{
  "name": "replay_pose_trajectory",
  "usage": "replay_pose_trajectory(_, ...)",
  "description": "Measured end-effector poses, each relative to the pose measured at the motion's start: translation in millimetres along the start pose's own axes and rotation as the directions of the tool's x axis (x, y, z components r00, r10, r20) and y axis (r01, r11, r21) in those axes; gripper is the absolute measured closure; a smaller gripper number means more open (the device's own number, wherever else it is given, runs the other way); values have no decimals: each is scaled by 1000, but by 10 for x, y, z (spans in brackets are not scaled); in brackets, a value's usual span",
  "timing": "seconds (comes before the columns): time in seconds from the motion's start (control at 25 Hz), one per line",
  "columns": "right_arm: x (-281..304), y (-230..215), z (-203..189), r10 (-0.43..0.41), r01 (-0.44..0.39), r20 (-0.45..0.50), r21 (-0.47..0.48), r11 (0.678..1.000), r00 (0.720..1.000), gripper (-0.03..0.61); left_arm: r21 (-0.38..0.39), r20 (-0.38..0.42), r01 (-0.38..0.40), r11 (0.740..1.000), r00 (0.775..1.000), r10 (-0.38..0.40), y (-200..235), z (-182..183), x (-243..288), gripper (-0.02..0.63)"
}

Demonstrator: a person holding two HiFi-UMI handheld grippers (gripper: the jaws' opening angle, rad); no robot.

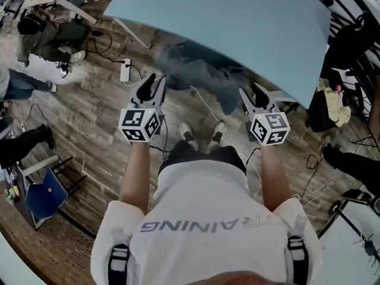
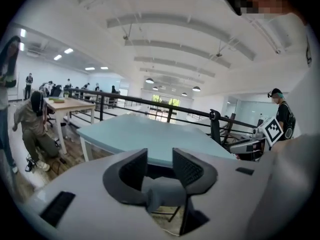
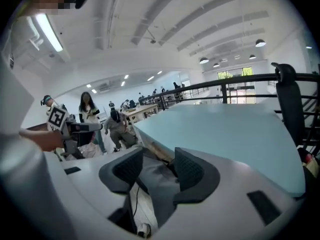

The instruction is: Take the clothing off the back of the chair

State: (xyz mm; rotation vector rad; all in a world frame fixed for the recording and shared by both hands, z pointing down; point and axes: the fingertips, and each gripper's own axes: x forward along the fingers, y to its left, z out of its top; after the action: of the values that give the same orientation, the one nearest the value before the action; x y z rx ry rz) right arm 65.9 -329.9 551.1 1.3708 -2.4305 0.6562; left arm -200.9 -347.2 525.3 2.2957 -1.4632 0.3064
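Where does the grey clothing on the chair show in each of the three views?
Head view: grey clothing upper middle, at the blue table edge.
Left gripper view: low centre, seen between the jaws.
Right gripper view: low centre, seen between the jaws.
Shared landmark: the blue table.

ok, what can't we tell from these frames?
1. Chair back: head view, covered by the grey garment and the table edge.
2. Garment type: both gripper views, mostly cut off by the jaws.
3. Whether left gripper or right gripper touches cloth: jaws apart, contact unclear.
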Motion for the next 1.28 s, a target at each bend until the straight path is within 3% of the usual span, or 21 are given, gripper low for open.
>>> replay_pose_trajectory(0.08, 192, 44, -257, 34, -36, -91, -19, 999, 995, 303, -30, -75, 28, 999, 997, -30, 28, -202, 184, 369)
replay_pose_trajectory(0.16, 369, 81, -543, 48, -58, -179, -55, 997, 983, 257, -41, -150, 40, 998, 988, -46, 68, -413, 368, 320)
replay_pose_trajectory(0.44, 819, -37, -1326, -7, -66, -391, -171, 983, 920, 209, -79, -336, 37, 996, 940, -61, 357, -1116, 978, 270)
replay_pose_trajectory(0.52, 913, -67, -1473, -24, -71, -431, -203, 977, 902, 195, -109, -370, 18, 994, 927, -58, 484, -1273, 1107, 269)
replay_pose_trajectory(0.72, 1059, -145, -1657, -81, -35, -457, -240, 970, 886, 183, -204, -383, -42, 978, 923, -41, 716, -1393, 1361, 263)
replay_pose_trajectory(0.92, 1121, -134, -1707, -79, -23, -449, -217, 976, 890, 181, -384, -382, -48, 922, 917, -111, 704, -1472, 1500, 255)
replay_pose_trajectory(1.04, 1103, -41, -1662, -87, -42, -441, -275, 960, 893, 257, -475, -374, -54, 878, 916, -146, 656, -1487, 1504, 280)
replay_pose_trajectory(1.2, 1038, 66, -1582, -95, -82, -424, -381, 921, 901, 342, -517, -356, -91, 851, 927, -117, 622, -1460, 1405, 347)
replay_pose_trajectory(1.28, 999, 93, -1550, -93, -100, -416, -419, 902, 905, 363, -516, -345, -97, 851, 933, -103, 566, -1430, 1320, 413)
